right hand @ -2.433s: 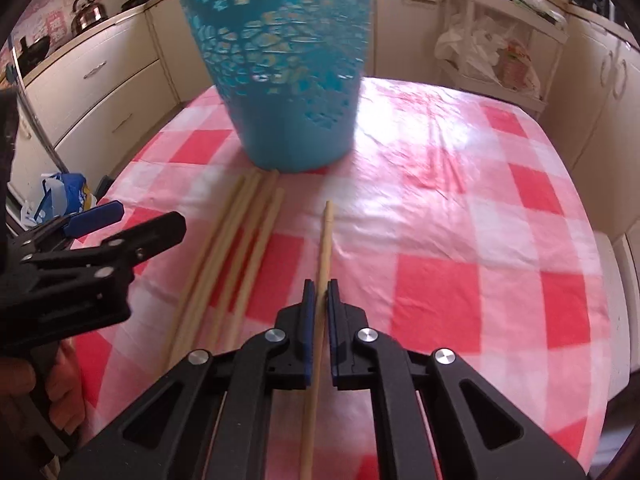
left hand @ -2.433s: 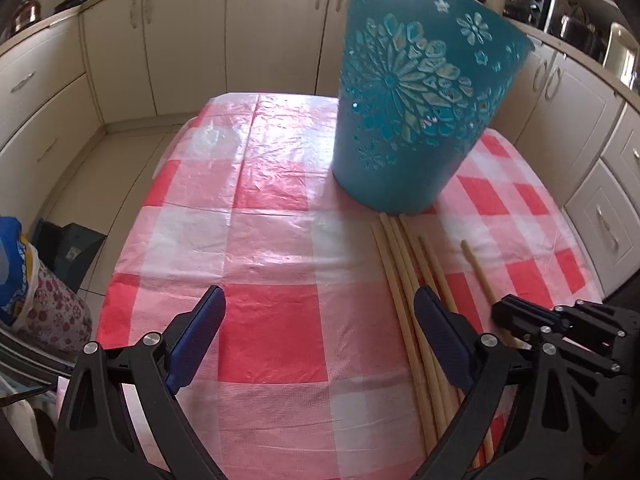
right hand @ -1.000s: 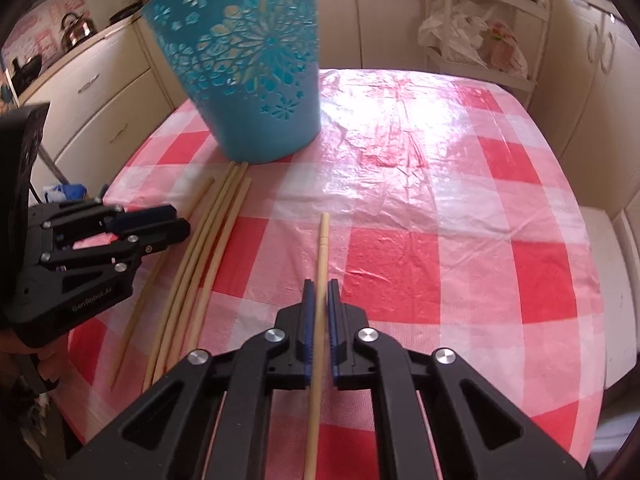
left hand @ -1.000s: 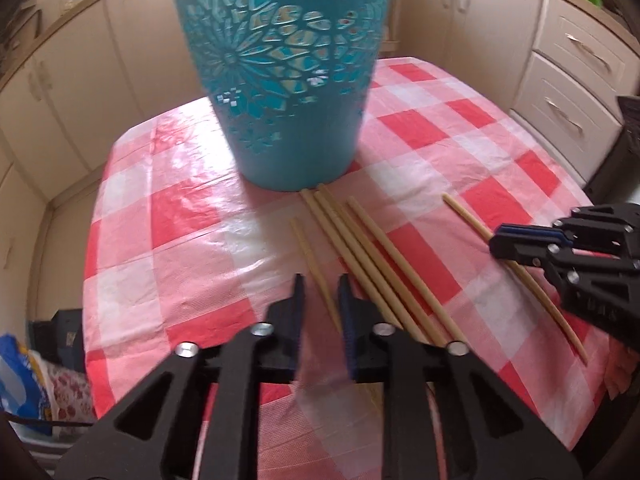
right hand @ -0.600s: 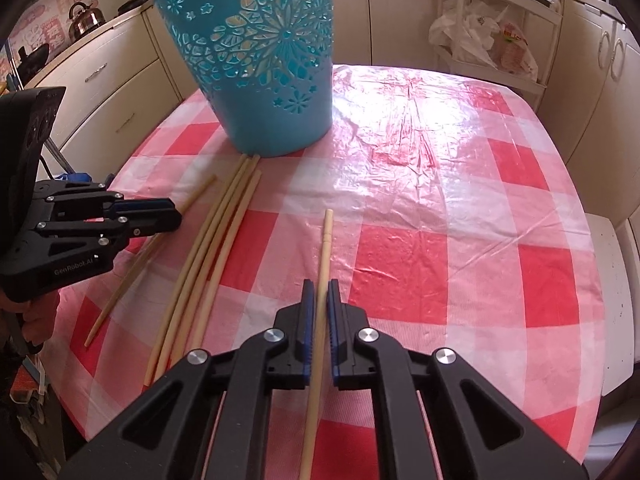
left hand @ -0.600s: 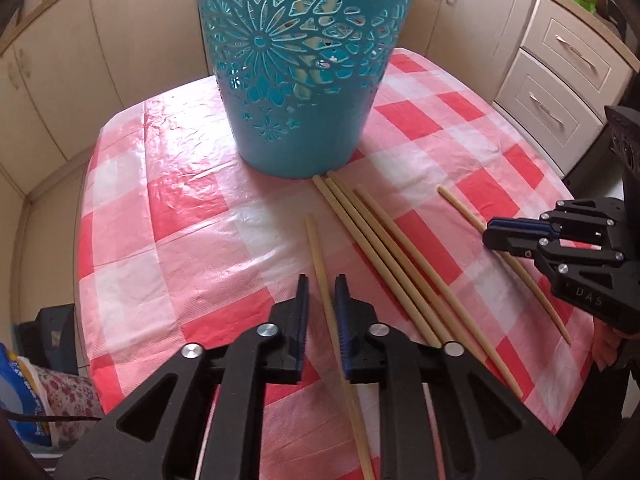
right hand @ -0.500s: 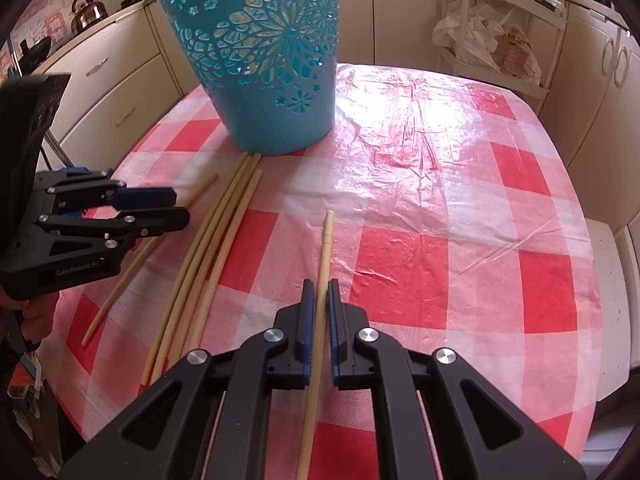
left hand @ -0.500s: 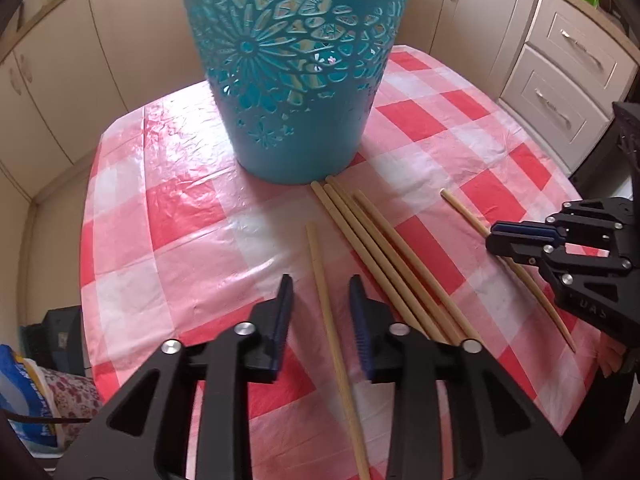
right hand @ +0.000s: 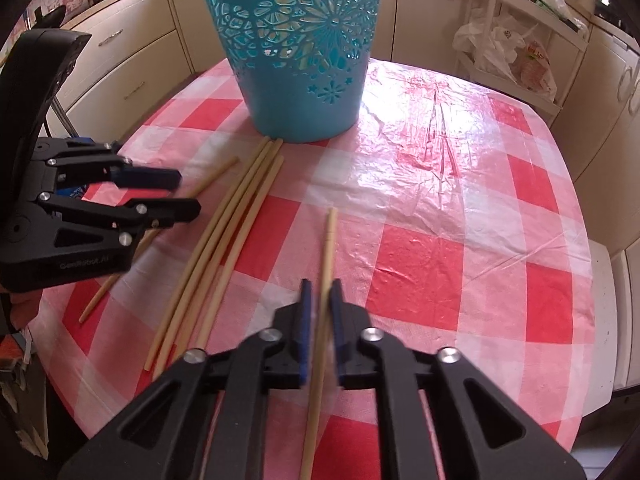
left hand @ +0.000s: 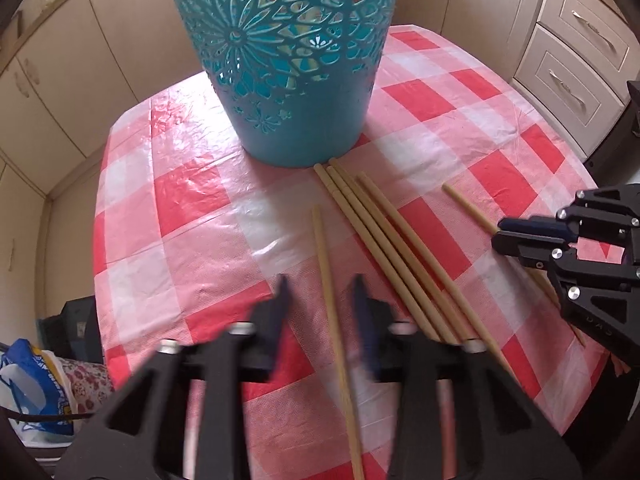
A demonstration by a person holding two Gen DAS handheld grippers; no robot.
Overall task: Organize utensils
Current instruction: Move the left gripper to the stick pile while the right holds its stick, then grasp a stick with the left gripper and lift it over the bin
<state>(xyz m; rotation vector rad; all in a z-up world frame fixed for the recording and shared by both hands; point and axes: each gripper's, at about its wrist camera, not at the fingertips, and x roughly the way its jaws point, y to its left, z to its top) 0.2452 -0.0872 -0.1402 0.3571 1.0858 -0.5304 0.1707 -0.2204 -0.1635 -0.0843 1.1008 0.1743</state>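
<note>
"Two grippers in view on my end, over the checked tablecloth [right hand: 460, 184]. What do you want first?"

"Left one. Is it holding anything?"

"No. My left gripper [left hand: 322, 292] has its jaws spread, with a gap on each side of the stick [left hand: 328, 280] that lies flat on the cloth and runs between them. The blue fingertips [left hand: 362, 300] look blurred. From the right camera, the left gripper [right hand: 188, 192] is also parted, hovering above that same stick [right hand: 208, 182]."

"And the right?"

"My right gripper [right hand: 319, 300] sits with its jaws narrow around a second stick [right hand: 329, 248]. There's a sliver of space beside the stick, and I cannot tell whether the pads actually touch it. From the left camera, the right gripper [left hand: 496, 234] shows a slim gap, with that stick [left hand: 468, 206] passing under it."

"Where are the rest of the sticks?"

"A bundle of four [left hand: 380, 232] lies side by side between the two single ones, far ends just beside the foot of the blue basket [right hand: 304, 60]."

"Basket upright?"

"Yes, standing on the cloth at the far side of the table, cabinets [left hand: 580, 40] behind."
</note>
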